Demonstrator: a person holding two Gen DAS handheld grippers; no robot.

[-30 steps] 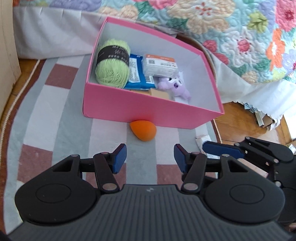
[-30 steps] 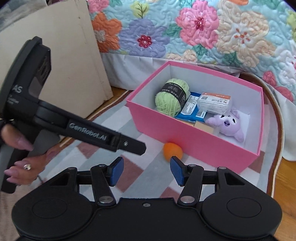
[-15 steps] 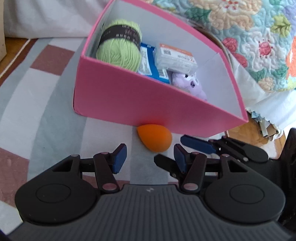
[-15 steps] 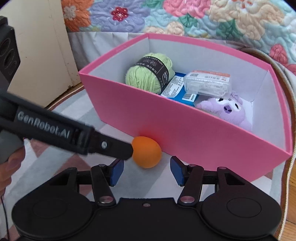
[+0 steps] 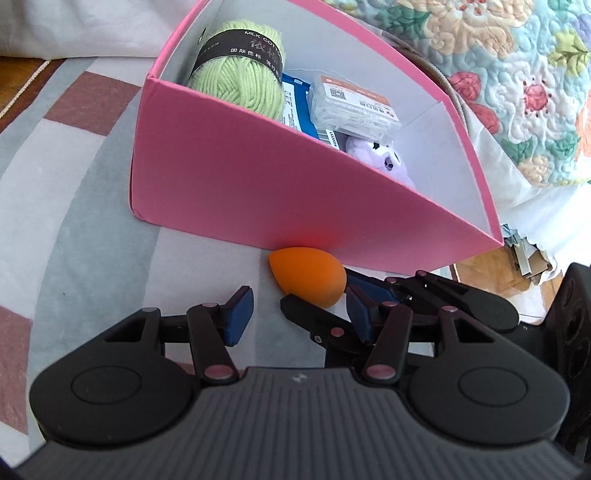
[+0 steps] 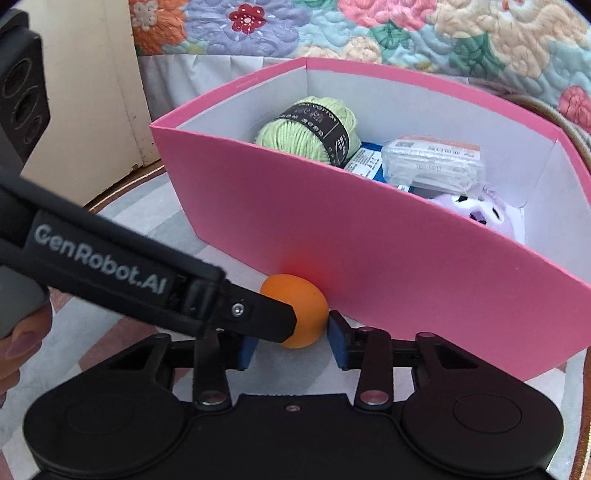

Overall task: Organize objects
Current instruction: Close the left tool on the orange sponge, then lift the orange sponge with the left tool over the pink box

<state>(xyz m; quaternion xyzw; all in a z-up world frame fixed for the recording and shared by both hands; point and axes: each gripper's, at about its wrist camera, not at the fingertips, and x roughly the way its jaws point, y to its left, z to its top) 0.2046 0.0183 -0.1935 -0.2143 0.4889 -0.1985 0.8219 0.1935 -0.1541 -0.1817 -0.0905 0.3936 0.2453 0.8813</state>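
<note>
An orange egg-shaped sponge (image 5: pixel 308 275) lies on the striped rug against the front wall of the pink box (image 5: pixel 229 177). It also shows in the right wrist view (image 6: pixel 301 308). My right gripper (image 6: pixel 291 345) is open, its blue pads either side of the sponge, close to touching. My left gripper (image 5: pixel 299 314) is open, just before the sponge; one of its fingers crosses the right wrist view (image 6: pixel 258 314) and touches the sponge's left side. The box (image 6: pixel 369 243) holds green yarn (image 5: pixel 240 77), a blue packet, a white pack and a purple plush (image 5: pixel 384 160).
A striped rug (image 5: pixel 74 206) covers the floor. A floral quilt (image 6: pixel 406 33) hangs on the bed behind the box. A beige panel (image 6: pixel 92 92) stands at the left. Paper scraps (image 5: pixel 528 258) lie on the wood floor at the right.
Both grippers have moved forward and down to the sponge. The right gripper's pads now sit either side of it, and the left finger now touches its left side.
</note>
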